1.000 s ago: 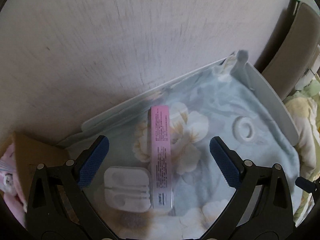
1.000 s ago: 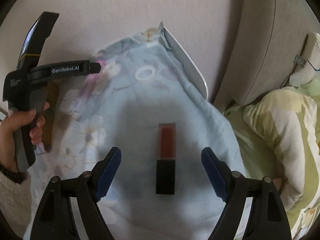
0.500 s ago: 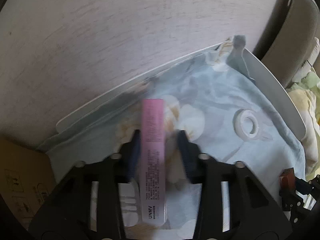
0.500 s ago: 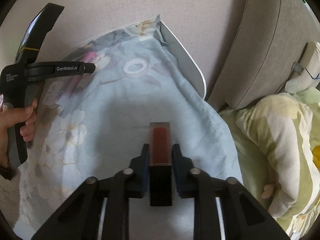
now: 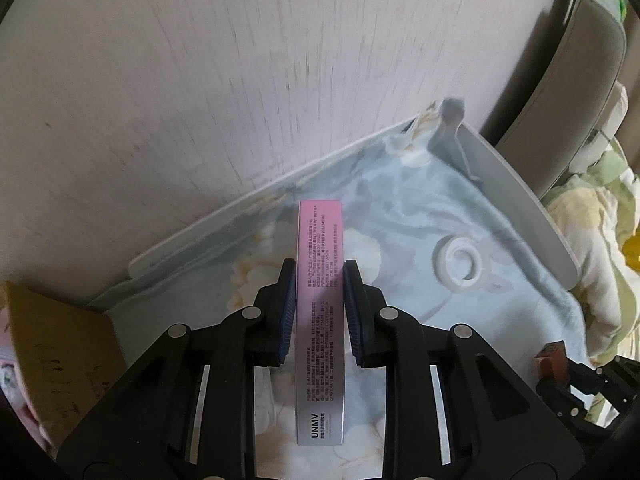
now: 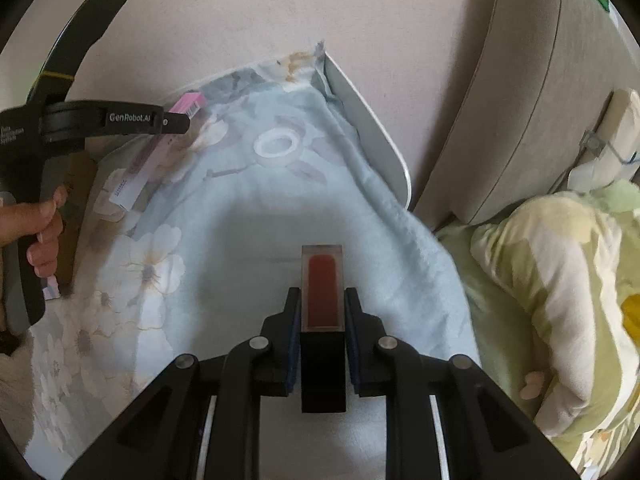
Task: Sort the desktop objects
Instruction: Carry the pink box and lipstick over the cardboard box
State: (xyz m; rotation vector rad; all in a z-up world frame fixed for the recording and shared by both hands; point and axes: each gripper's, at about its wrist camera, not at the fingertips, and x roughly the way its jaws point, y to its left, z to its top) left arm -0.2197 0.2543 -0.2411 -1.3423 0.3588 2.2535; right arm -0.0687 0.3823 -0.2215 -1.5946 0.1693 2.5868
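The long pink box [image 5: 320,312], printed with small dark text and the letters UNMV on its silver near end, sits clamped between the blue pads of the left gripper [image 5: 320,280], its far end pointing toward the wall. The right gripper [image 6: 322,308] is closed on a lipstick tube [image 6: 322,320], black at the base with a clear cap showing red-brown colour inside.

Taking the white tape ring [image 5: 460,258] as the landmark: the pink box is held to its left, raised off the cloth, and the lipstick is nearer the cameras, on the ring's right in the left wrist view. Beyond the ring, the white tray rim [image 5: 520,196] curves along the far and right edges, with the cloth bunched at its corner. Bare cloth lies between the ring and both grippers.

The surface is a pale blue floral cloth [image 6: 248,248]. A plain pale wall [image 5: 200,80] stands behind the ring, a beige padded headboard [image 6: 520,100] and green-yellow bedding [image 6: 560,280] lie to its right, and a brown cardboard box [image 5: 60,344] sits far left.
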